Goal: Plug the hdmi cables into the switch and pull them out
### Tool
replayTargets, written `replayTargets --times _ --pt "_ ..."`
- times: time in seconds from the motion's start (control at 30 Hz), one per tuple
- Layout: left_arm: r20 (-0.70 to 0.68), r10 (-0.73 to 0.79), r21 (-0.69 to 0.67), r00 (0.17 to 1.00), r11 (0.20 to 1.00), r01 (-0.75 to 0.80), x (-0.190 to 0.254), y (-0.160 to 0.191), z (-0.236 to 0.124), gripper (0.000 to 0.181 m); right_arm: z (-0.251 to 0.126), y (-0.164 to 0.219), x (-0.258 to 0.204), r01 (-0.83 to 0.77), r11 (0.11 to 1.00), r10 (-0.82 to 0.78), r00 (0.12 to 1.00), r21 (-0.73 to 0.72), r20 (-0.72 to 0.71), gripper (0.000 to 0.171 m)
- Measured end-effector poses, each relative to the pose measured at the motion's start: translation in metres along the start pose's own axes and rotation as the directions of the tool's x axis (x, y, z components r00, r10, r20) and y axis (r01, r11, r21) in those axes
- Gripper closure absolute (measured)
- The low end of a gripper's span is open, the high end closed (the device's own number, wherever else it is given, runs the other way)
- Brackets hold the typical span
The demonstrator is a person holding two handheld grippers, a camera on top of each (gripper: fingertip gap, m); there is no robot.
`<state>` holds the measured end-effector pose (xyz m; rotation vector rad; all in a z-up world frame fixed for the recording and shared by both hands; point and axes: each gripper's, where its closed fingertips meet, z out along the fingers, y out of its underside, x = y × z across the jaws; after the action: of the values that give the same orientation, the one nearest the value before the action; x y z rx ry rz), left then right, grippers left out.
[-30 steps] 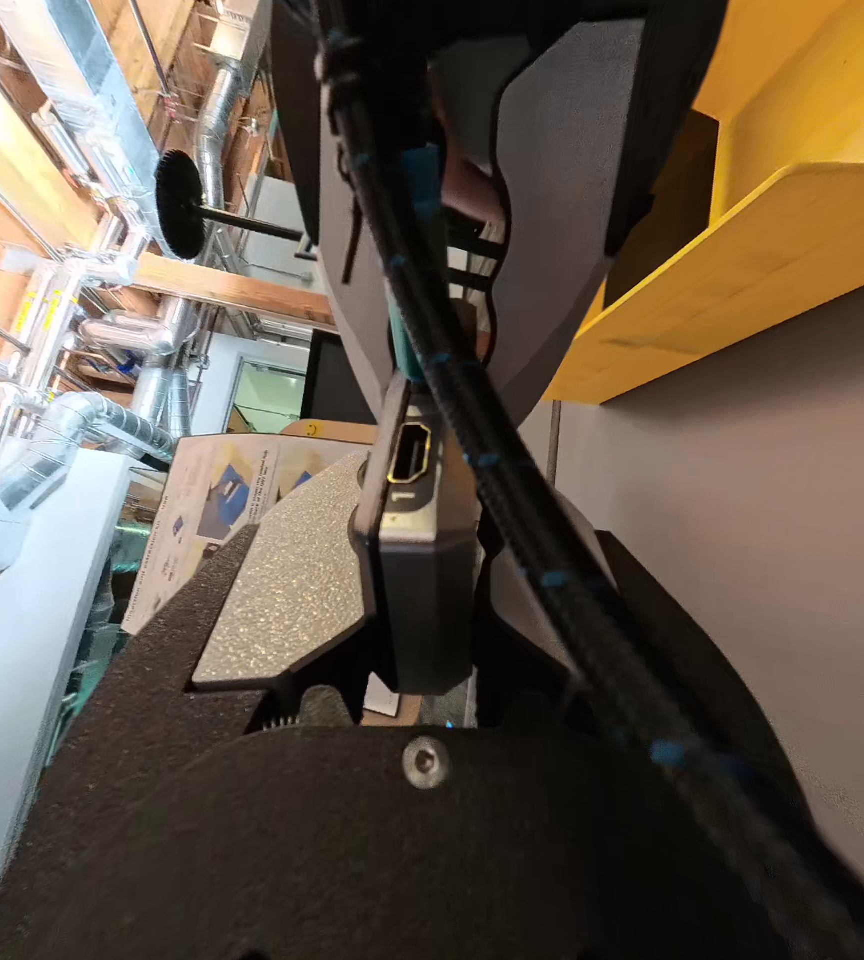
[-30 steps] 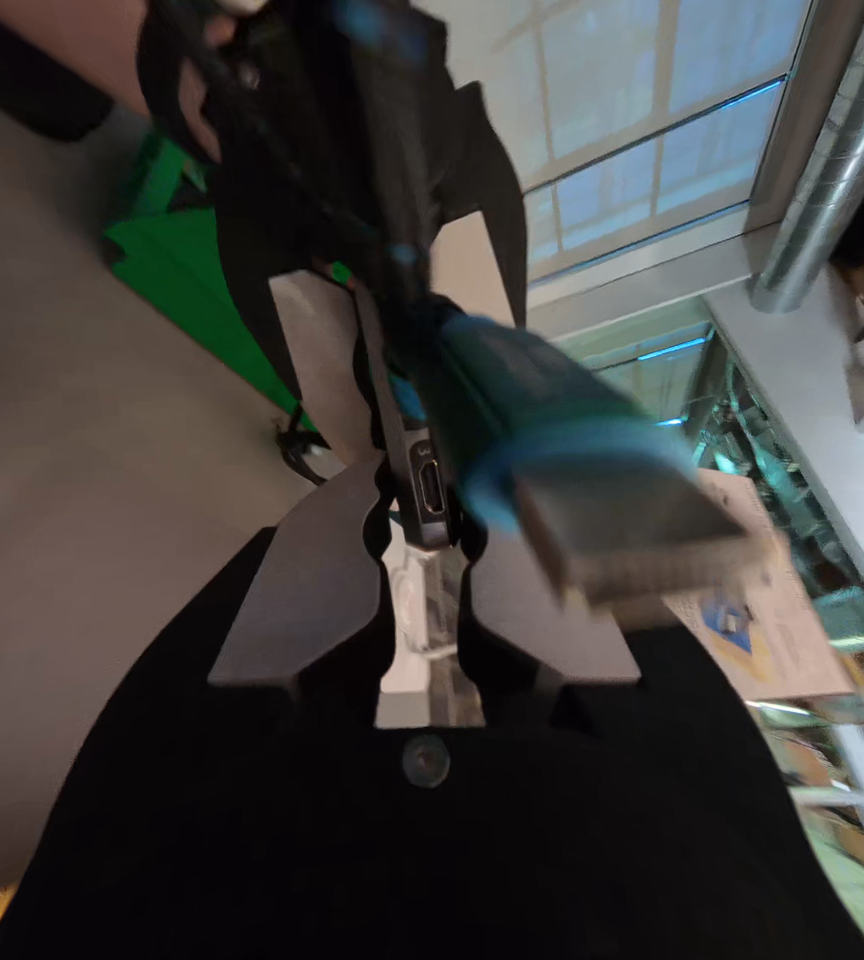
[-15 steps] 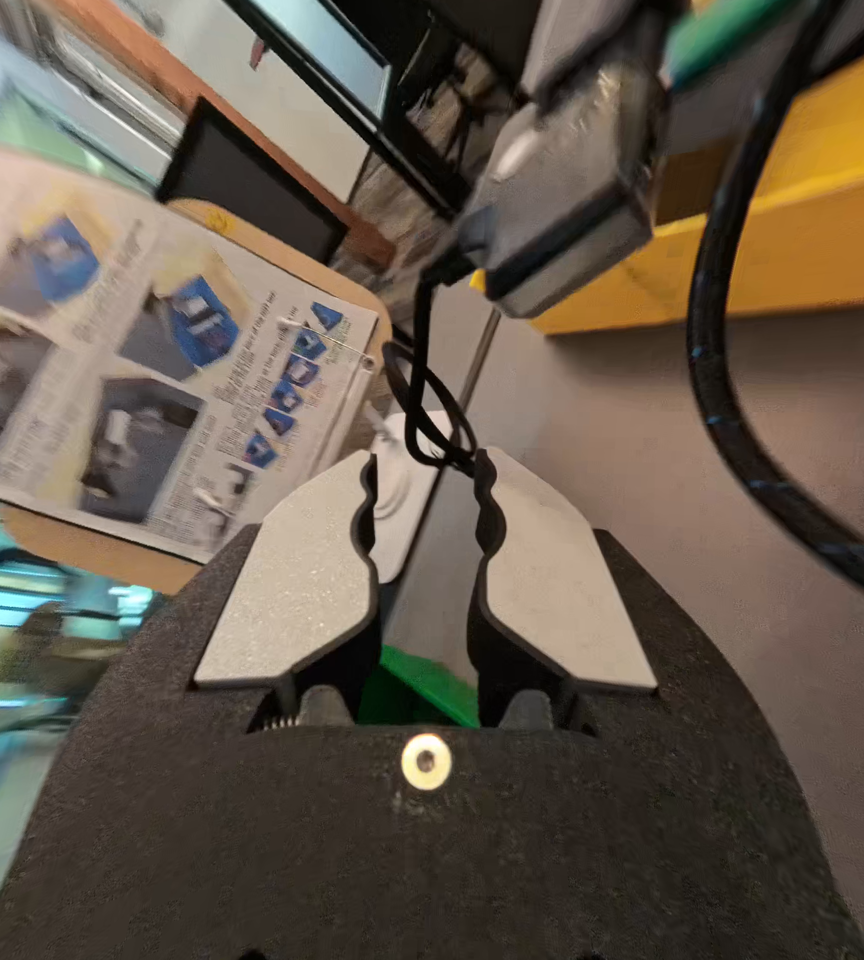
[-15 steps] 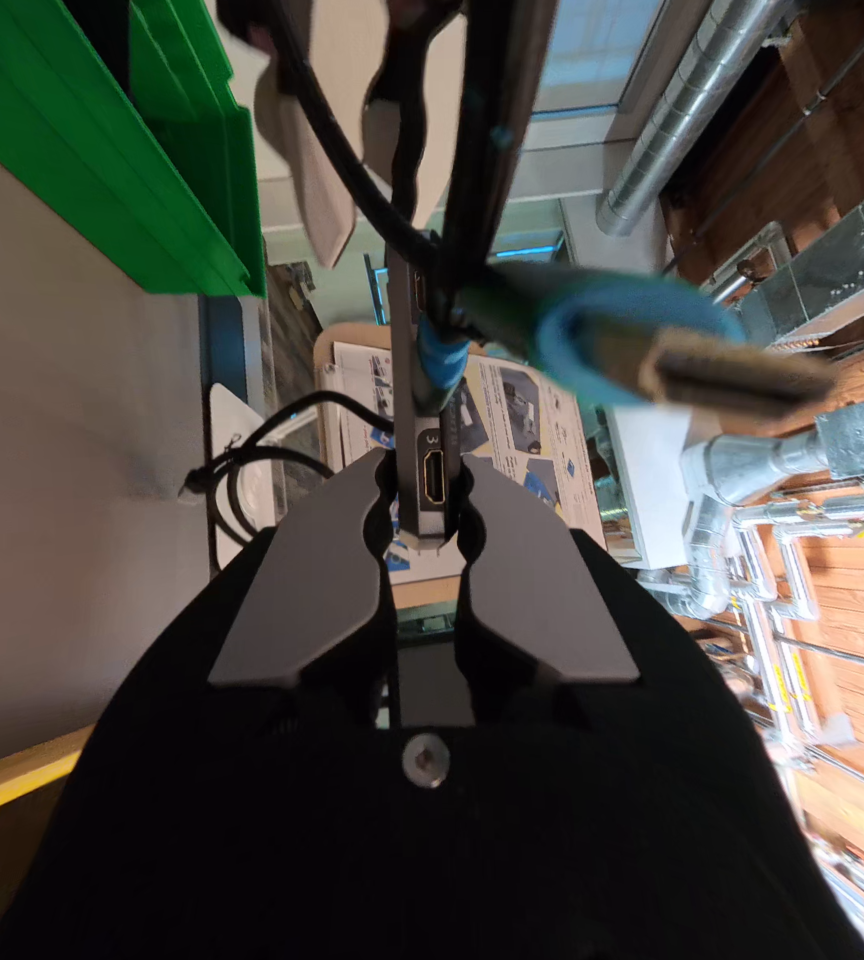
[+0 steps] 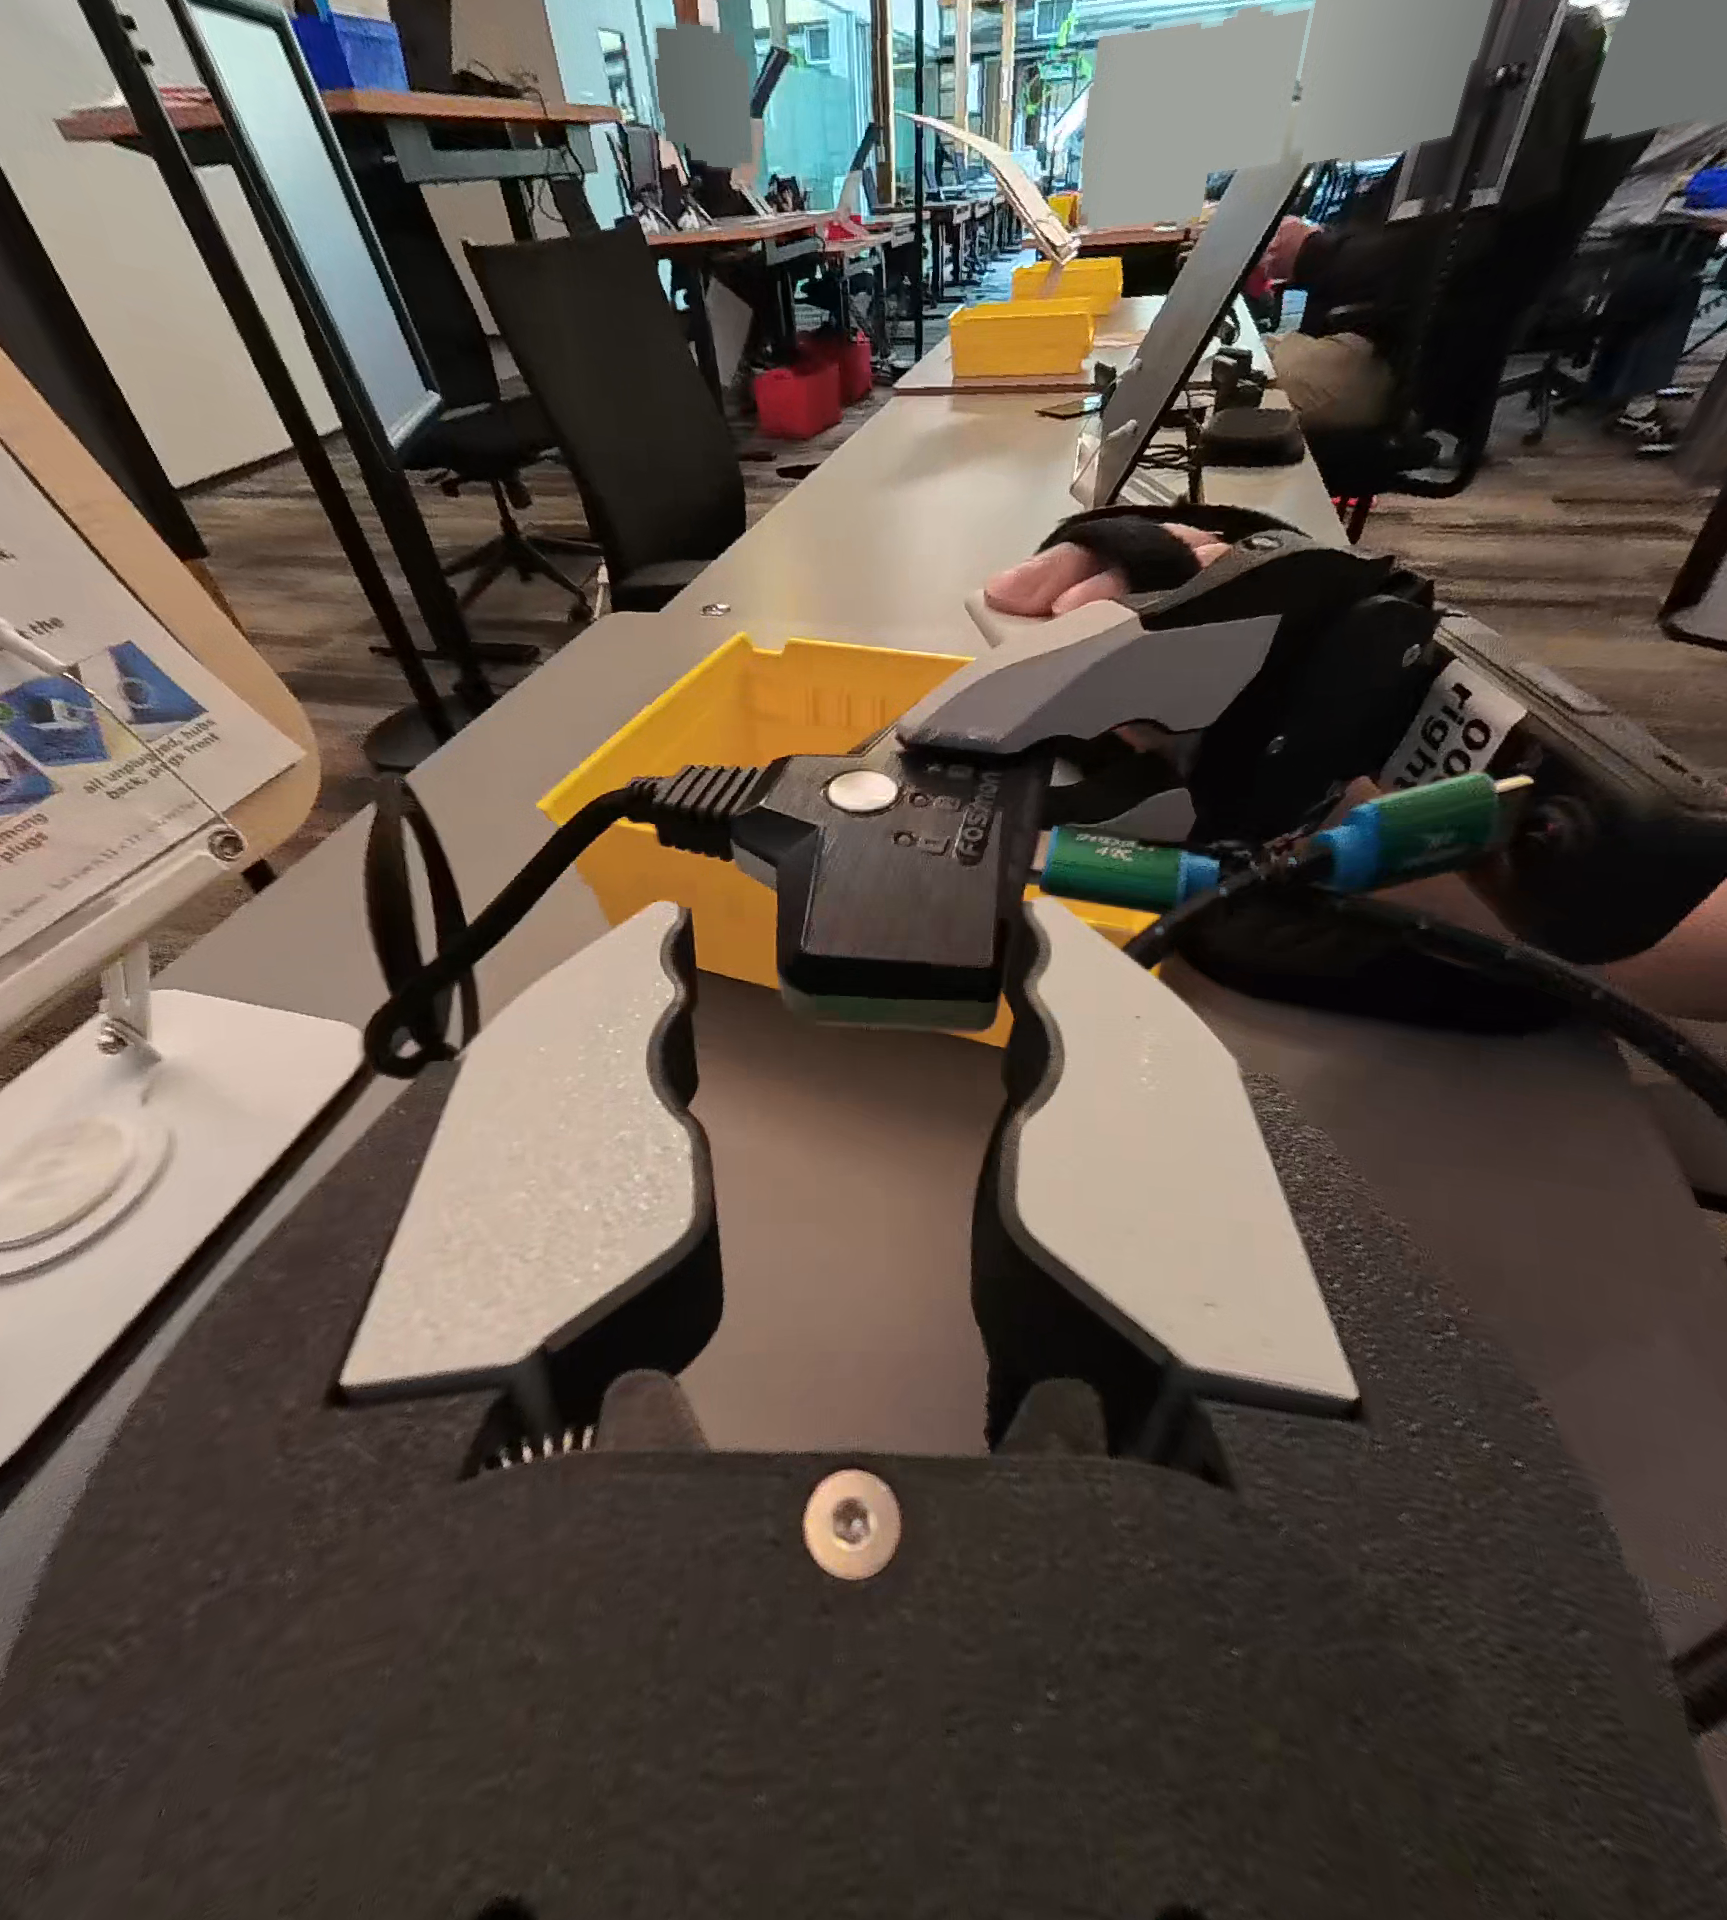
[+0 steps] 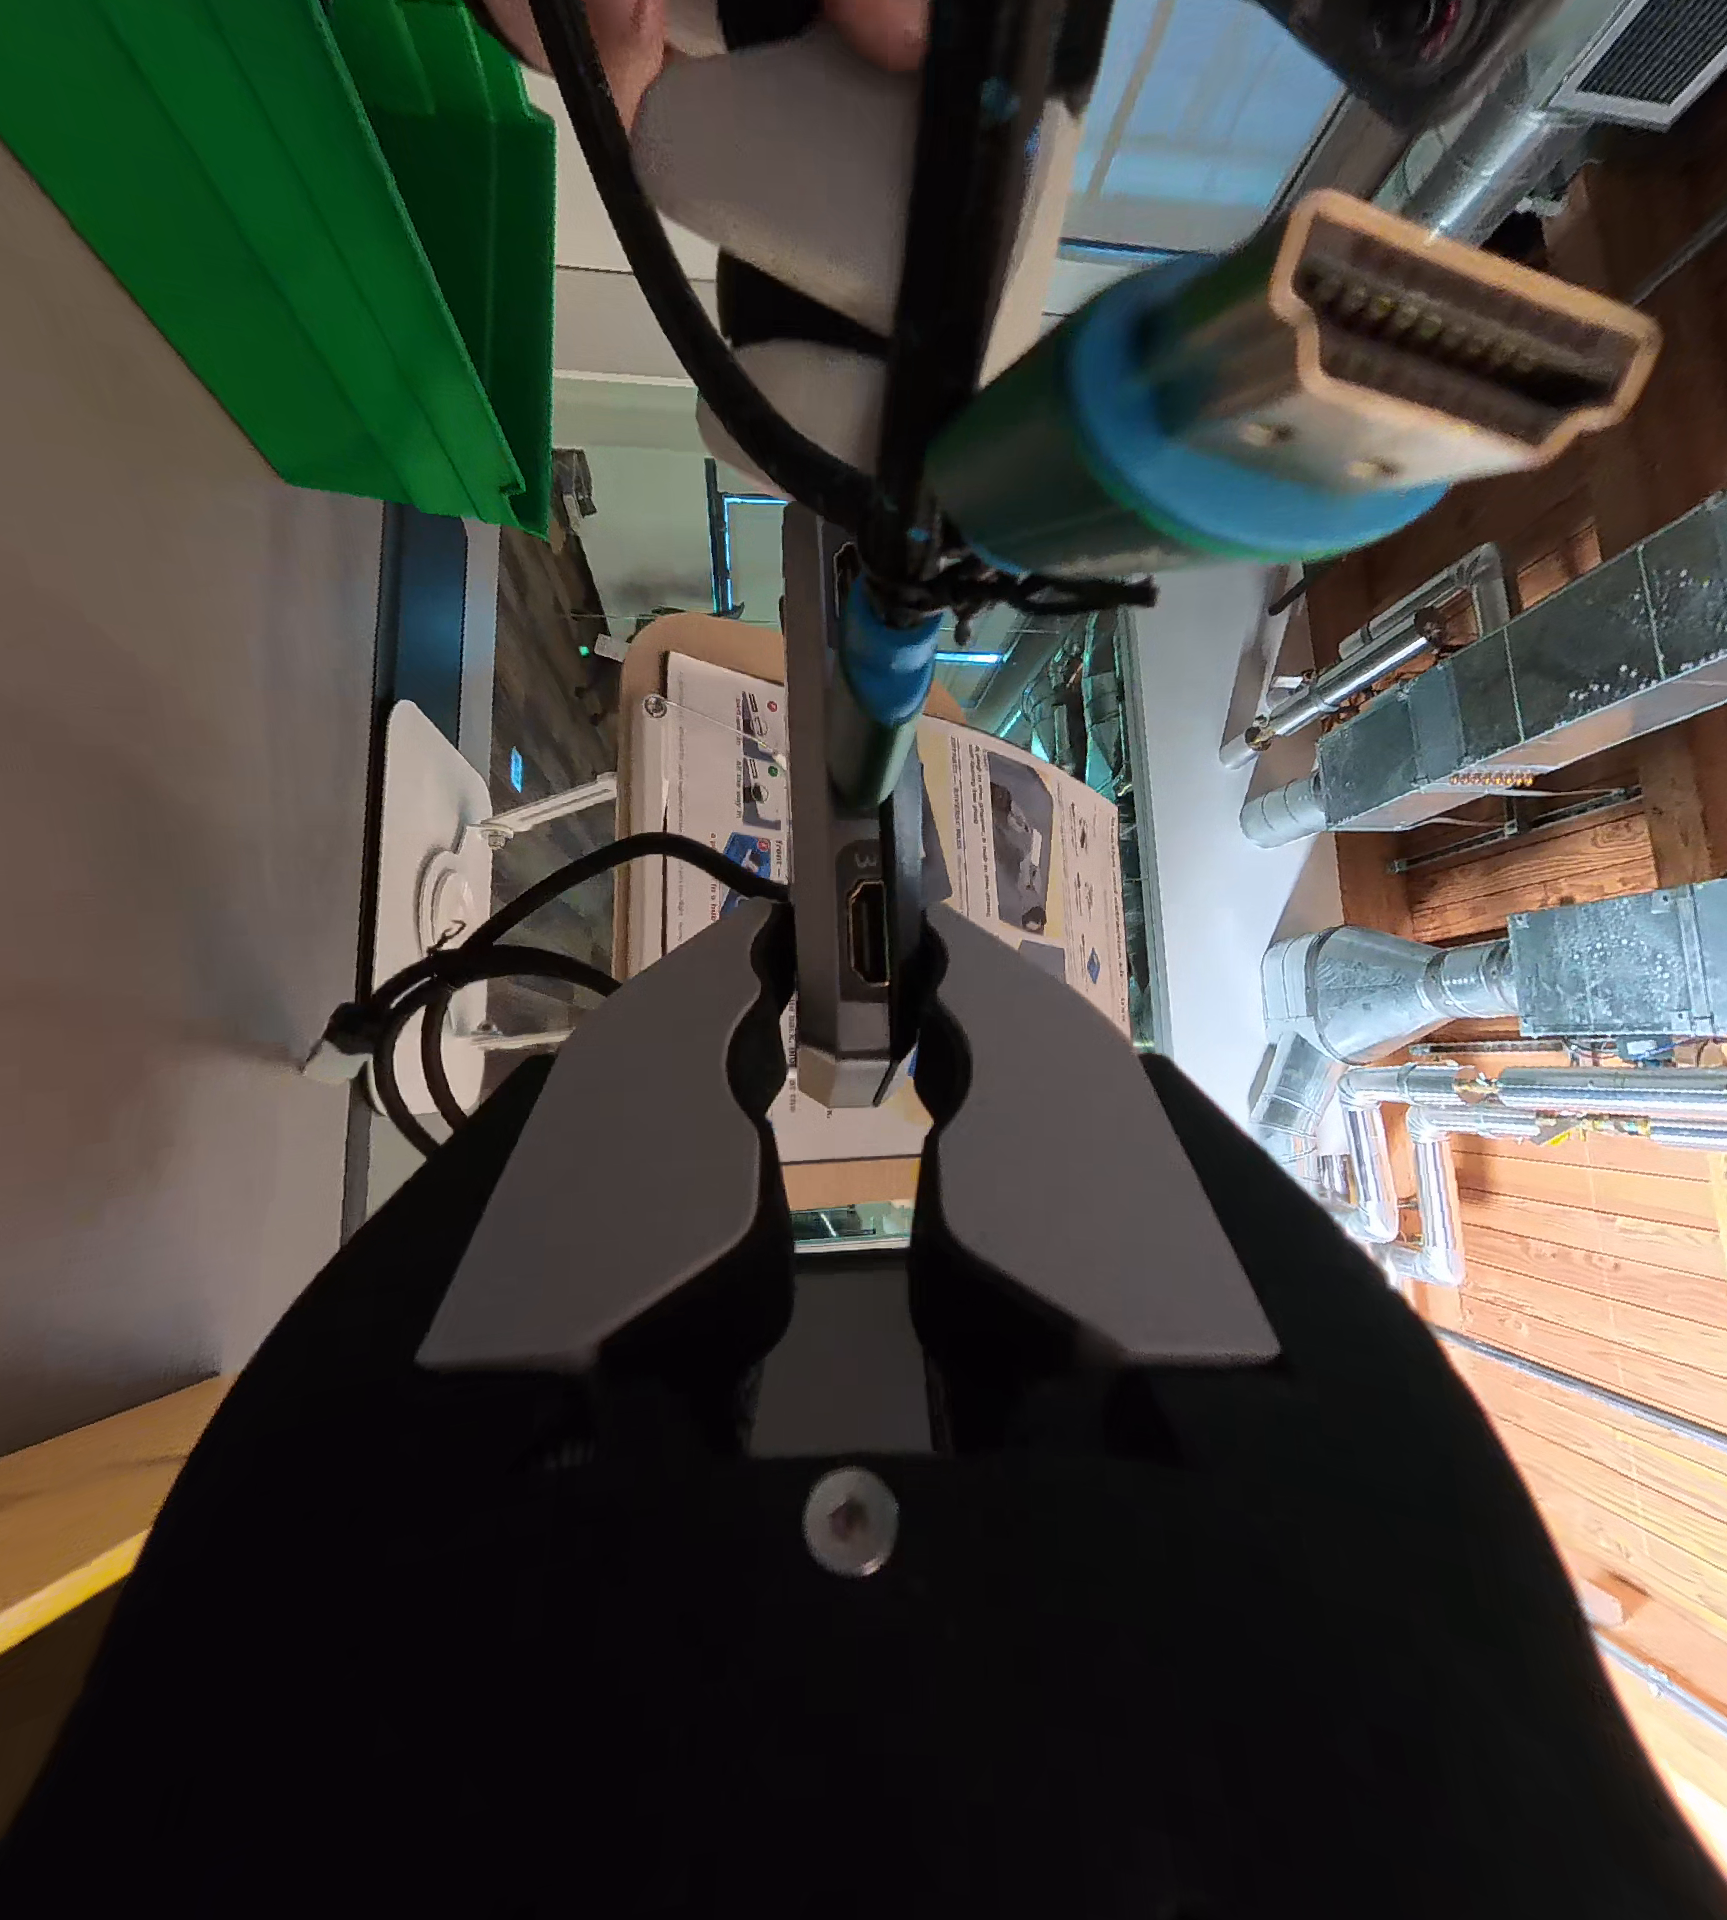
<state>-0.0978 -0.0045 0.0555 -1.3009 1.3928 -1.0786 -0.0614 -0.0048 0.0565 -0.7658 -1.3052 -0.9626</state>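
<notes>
The black HDMI switch point(image 5: 890, 883) hangs above the grey table point(image 5: 890, 499). My right gripper point(image 6: 848, 935) is shut on its end, beside an empty port point(image 6: 864, 925); in the left wrist view it point(image 5: 963, 769) comes in from the right. My left gripper point(image 5: 854, 925) is open, its fingertips on either side of the switch's near end, with a gap on the left. One green-and-blue HDMI plug point(image 5: 1119, 868) sits in the switch point(image 6: 880, 707). A second plug point(image 6: 1358, 343) hangs loose point(image 5: 1420, 821). A braided black cable point(image 5: 1721, 1122) loops right.
A yellow bin point(image 5: 734, 727) stands just behind the switch. An instruction sign point(image 5: 59, 727) on a white stand base point(image 5: 59, 1143) is at the left. The switch's own black lead point(image 5: 547, 894) droops toward it. A green bin point(image 6: 267, 260) shows in the right wrist view. The left gripper's tips are roughly 5 cm from the right gripper's.
A second ago my left gripper was shut on the switch; it let go, swung away and now sits open around the switch's end. The right gripper has kept its hold.
</notes>
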Motion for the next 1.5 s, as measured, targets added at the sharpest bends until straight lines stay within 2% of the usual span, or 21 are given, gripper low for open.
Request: replayTargets --times 0.13,0.27,0.4,0.57,0.7,0.87,0.97,1.07,1.23,1.33,1.4,1.43,1.5 --pt "-0.021 0.004 -0.075 1.0 0.997 -0.005 0.006 0.013 0.01 0.126 0.003 -0.006 0.0 0.001 1.0 0.0 1.0 0.01 -0.021 0.149" --pt "-0.036 0.026 -0.035 0.999 0.999 -0.027 0.011 0.01 0.014 0.13 0.002 -0.006 0.002 -0.028 0.999 0.029 0.999 0.024 -0.029 0.15" --pt "0.007 0.038 -0.045 0.999 0.998 -0.038 0.008 0.011 0.019 0.13 0.003 -0.001 0.0 -0.025 1.0 0.025 0.999 0.018 -0.038 0.15" --pt "0.041 0.02 -0.032 0.999 0.999 -0.019 0.003 0.01 0.023 0.13 0.006 0.006 0.0 -0.103 0.994 0.104 0.993 0.025 -0.05 0.149" --pt "0.058 -0.016 -0.017 0.998 1.0 0.017 -0.003 0.01 0.023 0.13 0.008 0.011 0.007 -0.19 0.982 0.191 0.978 0.022 -0.083 0.132" --pt "0.148 -0.064 0.048 0.987 0.997 0.058 -0.023 0.007 0.015 0.13 0.009 0.022 0.011 -0.31 0.951 0.309 0.946 0.008 -0.094 0.133" --pt "0.242 -0.125 0.124 0.962 0.988 0.098 -0.043 0.003 0.005 0.13 0.013 0.029 0.013 -0.539 0.842 0.537 0.838 0.005 -0.098 0.137" --pt "0.352 -0.168 0.195 0.921 0.975 0.103 -0.062 -0.001 -0.01 0.13 0.025 0.02 0.002 -0.796 0.605 0.796 0.605 -0.011 -0.004 0.134" --pt "0.513 -0.154 0.235 0.845 0.971 0.035 -0.079 -0.003 -0.027 0.13 0.024 -0.027 0.017 -0.94 0.326 0.929 0.339 0.105 0.149 0.135" --pt "0.544 -0.143 0.236 0.827 0.972 0.013 -0.078 -0.006 -0.03 0.13 0.028 -0.027 0.019 -0.979 0.189 0.973 0.197 0.075 0.121 0.126" --pt "0.558 -0.142 0.248 0.817 0.969 -0.001 -0.076 -0.009 -0.03 0.13 0.026 -0.027 0.024 -0.985 0.138 0.983 0.149 0.104 0.105 0.126" --pt "0.555 -0.148 0.254 0.818 0.967 0.003 -0.074 -0.01 -0.03 0.13 0.025 -0.027 0.028 -0.982 0.143 0.985 0.154 0.127 0.08 0.128" --pt "0.559 -0.137 0.258 0.818 0.966 -0.015 -0.069 -0.014 -0.029 0.13 0.023 -0.027 0.03 -0.96 0.244 0.968 0.251 0.139 0.028 0.136"
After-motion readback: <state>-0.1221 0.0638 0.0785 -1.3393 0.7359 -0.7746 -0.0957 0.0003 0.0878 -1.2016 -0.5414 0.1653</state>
